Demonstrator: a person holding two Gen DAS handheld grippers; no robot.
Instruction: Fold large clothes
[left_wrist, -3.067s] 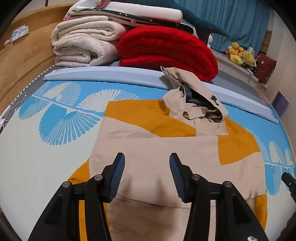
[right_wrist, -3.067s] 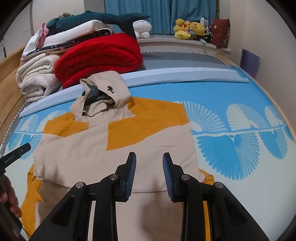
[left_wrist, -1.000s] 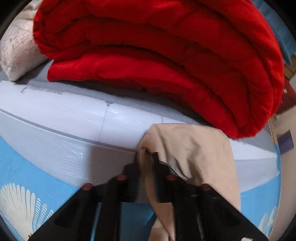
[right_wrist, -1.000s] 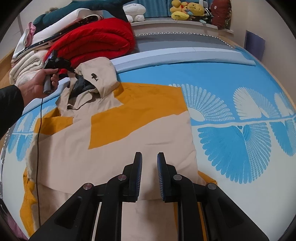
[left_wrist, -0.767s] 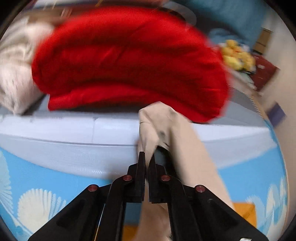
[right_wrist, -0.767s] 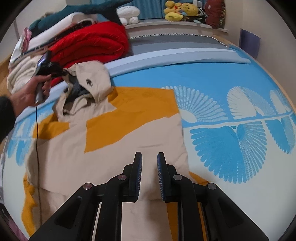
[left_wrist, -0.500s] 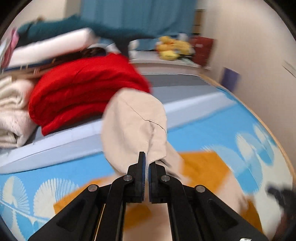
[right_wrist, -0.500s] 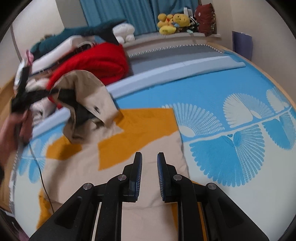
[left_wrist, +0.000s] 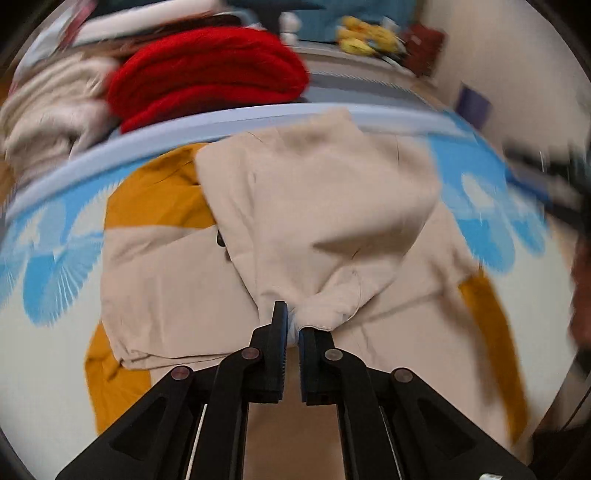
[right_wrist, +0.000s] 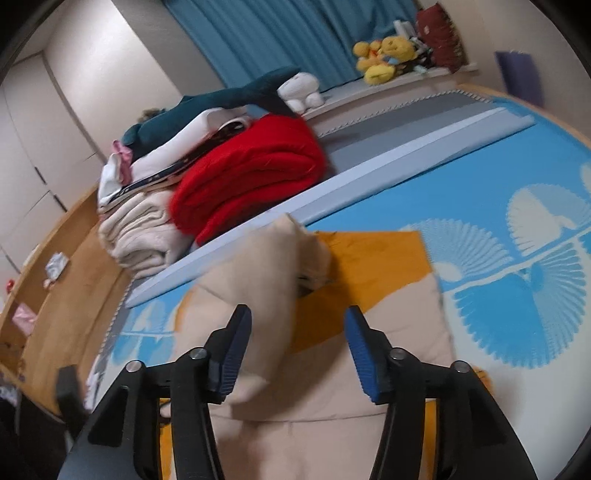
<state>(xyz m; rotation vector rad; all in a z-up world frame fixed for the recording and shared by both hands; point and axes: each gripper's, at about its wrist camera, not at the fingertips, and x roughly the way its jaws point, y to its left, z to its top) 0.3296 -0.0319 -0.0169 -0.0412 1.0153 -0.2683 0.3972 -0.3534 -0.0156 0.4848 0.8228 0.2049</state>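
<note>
The left gripper (left_wrist: 290, 325) has its black jaws pinched together on the rim of the beige fabric hood (left_wrist: 317, 206) of the beige and mustard-yellow hooded jacket (left_wrist: 177, 280). The hood rises straight ahead of those jaws, drawn over the jacket's body, which lies spread flat on the blue and white fan-patterned mat (left_wrist: 48, 258) beneath and to both sides of the fingers. A little bunch of cloth sits right at the fingertips, and the whole left view is smeared with blur.

The right gripper (right_wrist: 297, 356) stands with its jaws apart; they have just been opening. The blue ribbed pads (right_wrist: 360, 354) press on nothing. The hood (right_wrist: 266, 280) shows ahead of the left pad and partly between the two, though whether it touches that pad I cannot tell through the blur. The jacket's body (right_wrist: 332, 387) lies under these jaws.

Beyond both sets of jaws, past the pale blue mat edge (right_wrist: 406, 155), is a folded red blanket (right_wrist: 255, 173), with cream folded blankets (right_wrist: 140, 236) just beside it on the left. A dark teal plush shark (right_wrist: 221, 103) lies on top of the pile. Yellow soft toys (right_wrist: 384, 55) sit far ahead by the teal curtain (right_wrist: 280, 33). Left of the right jaws runs a wooden surface (right_wrist: 62, 295).
</note>
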